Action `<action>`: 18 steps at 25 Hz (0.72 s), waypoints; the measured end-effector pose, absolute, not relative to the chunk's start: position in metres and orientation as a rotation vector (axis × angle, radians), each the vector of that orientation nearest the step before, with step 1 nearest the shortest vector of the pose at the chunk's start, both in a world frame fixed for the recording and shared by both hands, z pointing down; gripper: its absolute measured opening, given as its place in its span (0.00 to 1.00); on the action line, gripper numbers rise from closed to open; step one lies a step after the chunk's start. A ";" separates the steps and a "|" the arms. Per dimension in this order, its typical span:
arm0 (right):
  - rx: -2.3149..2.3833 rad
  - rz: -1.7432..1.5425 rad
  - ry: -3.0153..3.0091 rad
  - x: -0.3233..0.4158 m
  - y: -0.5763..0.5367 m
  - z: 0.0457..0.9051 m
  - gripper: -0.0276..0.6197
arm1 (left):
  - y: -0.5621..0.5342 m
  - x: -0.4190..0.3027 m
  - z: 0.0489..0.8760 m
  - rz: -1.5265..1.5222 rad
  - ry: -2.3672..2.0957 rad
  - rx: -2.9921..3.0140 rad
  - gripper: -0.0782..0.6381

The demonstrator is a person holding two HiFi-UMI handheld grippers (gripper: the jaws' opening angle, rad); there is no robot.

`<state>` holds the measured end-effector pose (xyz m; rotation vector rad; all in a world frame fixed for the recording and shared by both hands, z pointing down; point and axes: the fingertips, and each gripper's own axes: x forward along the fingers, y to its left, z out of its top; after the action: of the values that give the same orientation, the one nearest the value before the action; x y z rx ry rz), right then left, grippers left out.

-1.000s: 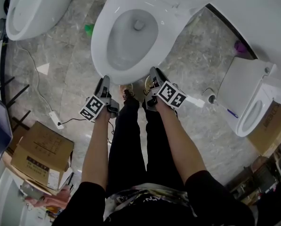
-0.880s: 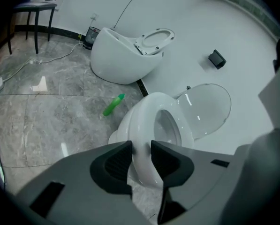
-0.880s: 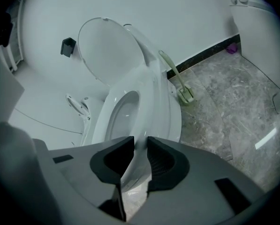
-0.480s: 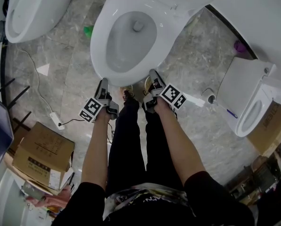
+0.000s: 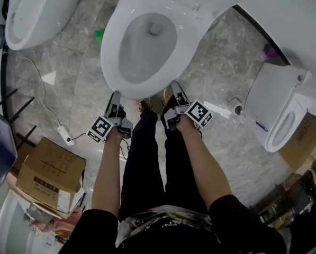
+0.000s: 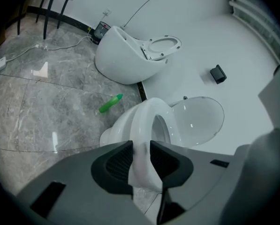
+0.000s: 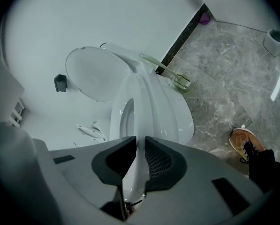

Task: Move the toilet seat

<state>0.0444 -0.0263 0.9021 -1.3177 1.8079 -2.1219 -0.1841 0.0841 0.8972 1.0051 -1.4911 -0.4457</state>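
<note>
We are pinching the front edge of the toilet seat (image 5: 110, 46), the left gripper (image 6: 141, 146) and right gripper (image 7: 140, 142) having just been closing tight on it. Next we are probably lifting both evenly.

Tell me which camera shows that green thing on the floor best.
The left gripper view: the green thing shows whole, end to end. The head view shows only a small patch; the right gripper view, nothing.

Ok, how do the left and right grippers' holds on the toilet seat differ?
The left gripper grips the toilet seat left of its front centre, the right gripper right of it. The left jaws stand wider apart than the right's. Both have just been closing and now clamp the front edge.
</note>
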 end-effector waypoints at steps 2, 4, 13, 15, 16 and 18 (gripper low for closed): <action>-1.306 -2.122 1.802 0.044 -0.028 0.897 0.13 | 0.083 -0.184 0.889 -0.453 -1.479 1.032 0.28; -1.297 -2.124 1.798 0.045 -0.029 0.891 0.13 | 0.081 -0.183 0.879 -0.453 -1.465 1.070 0.28; -1.303 -2.136 1.730 0.048 -0.032 0.860 0.12 | 0.082 -0.184 0.838 -0.441 -1.380 1.177 0.28; -1.274 -2.123 1.698 0.049 -0.035 0.850 0.12 | 0.080 -0.183 0.828 -0.464 -1.356 1.193 0.28; -1.201 -2.091 1.712 0.045 -0.040 0.838 0.12 | 0.080 -0.182 0.825 -0.466 -1.344 1.197 0.27; -0.949 -1.979 1.842 0.014 -0.061 0.795 0.05 | 0.078 -0.178 0.822 -0.442 -1.313 1.219 0.28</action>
<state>0.0139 -0.0612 0.7945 -0.9488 1.8423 -1.9792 -0.1785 0.0779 0.8222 1.2188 -1.3127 -0.4424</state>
